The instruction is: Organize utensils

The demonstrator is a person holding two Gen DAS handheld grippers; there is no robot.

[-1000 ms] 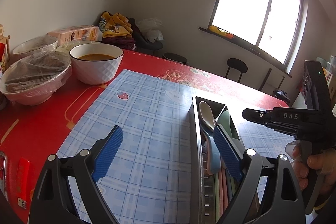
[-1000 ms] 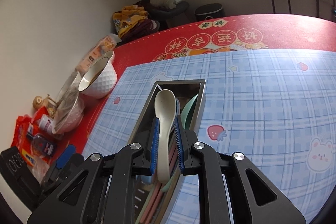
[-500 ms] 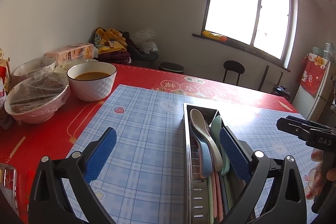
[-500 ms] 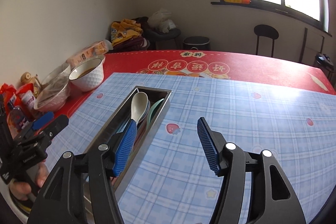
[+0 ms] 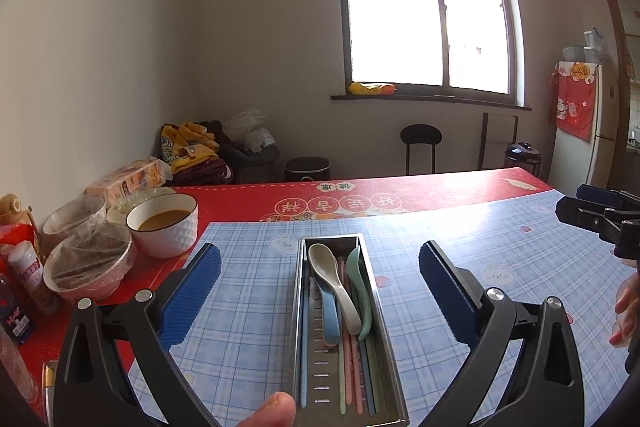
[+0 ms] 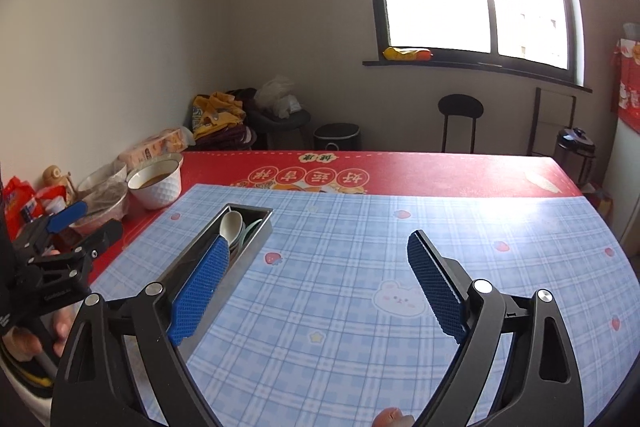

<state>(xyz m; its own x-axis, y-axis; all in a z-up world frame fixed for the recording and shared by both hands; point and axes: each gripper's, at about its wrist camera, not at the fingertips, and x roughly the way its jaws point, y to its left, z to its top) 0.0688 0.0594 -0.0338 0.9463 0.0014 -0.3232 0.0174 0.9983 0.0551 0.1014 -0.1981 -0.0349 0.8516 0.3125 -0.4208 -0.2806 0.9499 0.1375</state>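
A long metal utensil tray (image 5: 298,307) lies on the blue checked mat. In it rest a white spoon (image 5: 332,279), a blue spoon (image 5: 330,311), a green spoon (image 5: 358,279) and pastel chopsticks (image 5: 347,359). My left gripper (image 5: 320,255) hovers open above the tray's near half and touches nothing. My right gripper (image 6: 318,243) hangs over the mat to the right of the tray (image 6: 192,255). Its jaws are opening and nothing is between them. The white spoon (image 6: 231,225) shows at the tray's far end.
A white bowl of brown soup (image 5: 164,227) and film-covered bowls (image 5: 88,263) stand on the red tablecloth at the left, with bottles and packets behind them. A thumb (image 5: 272,411) shows at the bottom edge. A black stool (image 5: 420,147) stands beyond the table.
The right gripper let go of the white spoon, which now lies in the tray, opened wide and drew back and up. The left gripper also pulled back and rose.
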